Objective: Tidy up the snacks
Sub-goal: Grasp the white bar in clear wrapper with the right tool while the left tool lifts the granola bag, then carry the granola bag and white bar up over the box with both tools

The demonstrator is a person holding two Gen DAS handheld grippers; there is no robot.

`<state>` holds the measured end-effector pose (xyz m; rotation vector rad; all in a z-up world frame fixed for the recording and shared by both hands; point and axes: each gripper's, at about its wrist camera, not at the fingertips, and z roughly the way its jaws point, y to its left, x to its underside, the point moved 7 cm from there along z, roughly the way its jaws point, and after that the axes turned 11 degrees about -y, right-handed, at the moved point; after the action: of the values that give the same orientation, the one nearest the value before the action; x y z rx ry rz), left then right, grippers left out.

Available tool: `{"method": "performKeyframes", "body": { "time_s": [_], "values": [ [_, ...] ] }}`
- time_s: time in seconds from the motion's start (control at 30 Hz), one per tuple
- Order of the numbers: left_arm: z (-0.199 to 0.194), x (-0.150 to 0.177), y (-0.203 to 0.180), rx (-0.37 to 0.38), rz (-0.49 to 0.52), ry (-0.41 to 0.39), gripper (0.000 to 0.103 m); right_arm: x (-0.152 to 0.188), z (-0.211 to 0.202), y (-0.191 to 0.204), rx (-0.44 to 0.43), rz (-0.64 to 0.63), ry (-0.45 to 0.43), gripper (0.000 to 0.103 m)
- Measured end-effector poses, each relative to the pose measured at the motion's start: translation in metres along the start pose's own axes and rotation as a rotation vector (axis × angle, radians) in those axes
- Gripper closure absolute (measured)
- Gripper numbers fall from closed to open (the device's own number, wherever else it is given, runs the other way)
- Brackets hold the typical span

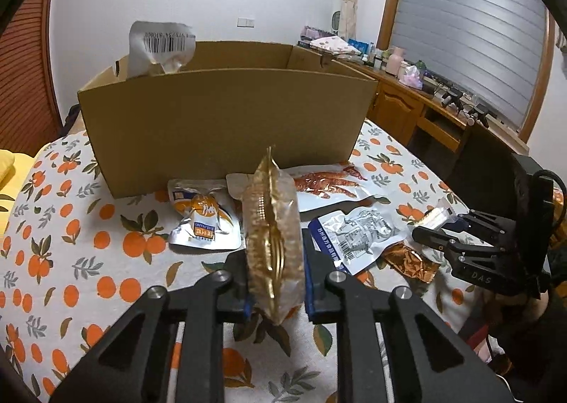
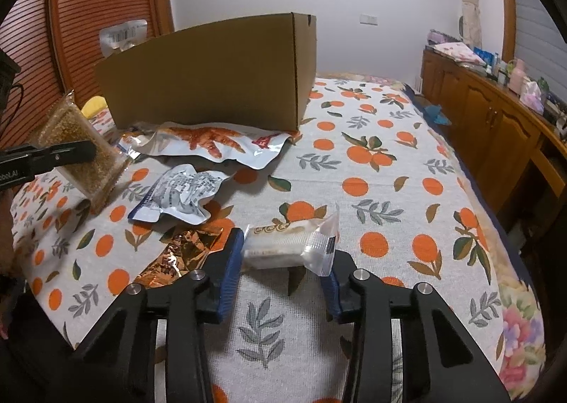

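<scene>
My left gripper is shut on a golden snack pack, held edge-on and upright above the orange-print cloth. The same pack shows at the far left of the right wrist view. My right gripper is shut on a small white snack in a clear wrapper, low over the cloth; it also appears at the right in the left wrist view. An open cardboard box stands behind the snacks, with a silver barcoded pack sticking out of it.
Loose packs lie in front of the box: an orange-and-silver one, a red chicken-feet one, a white-and-blue one and a copper foil one. A wooden cabinet with clutter on top runs along the right.
</scene>
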<state>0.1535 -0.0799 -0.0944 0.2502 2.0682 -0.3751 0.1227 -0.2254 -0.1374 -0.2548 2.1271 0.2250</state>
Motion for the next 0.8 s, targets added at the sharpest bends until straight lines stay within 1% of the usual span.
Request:
{"method": "performKeyframes", "body": {
  "time_s": [0.4, 0.8],
  "values": [
    [-0.016, -0.020, -0.006, 0.006, 0.011, -0.051, 0.086, -0.020, -0.016, -0.002, -0.007, 0.002, -0.059, 0.064],
    [-0.025, -0.029, -0.007, 0.001, 0.023, -0.065, 0.086, -0.031, -0.026, -0.001, -0.011, -0.006, -0.083, 0.064]
  ]
}}
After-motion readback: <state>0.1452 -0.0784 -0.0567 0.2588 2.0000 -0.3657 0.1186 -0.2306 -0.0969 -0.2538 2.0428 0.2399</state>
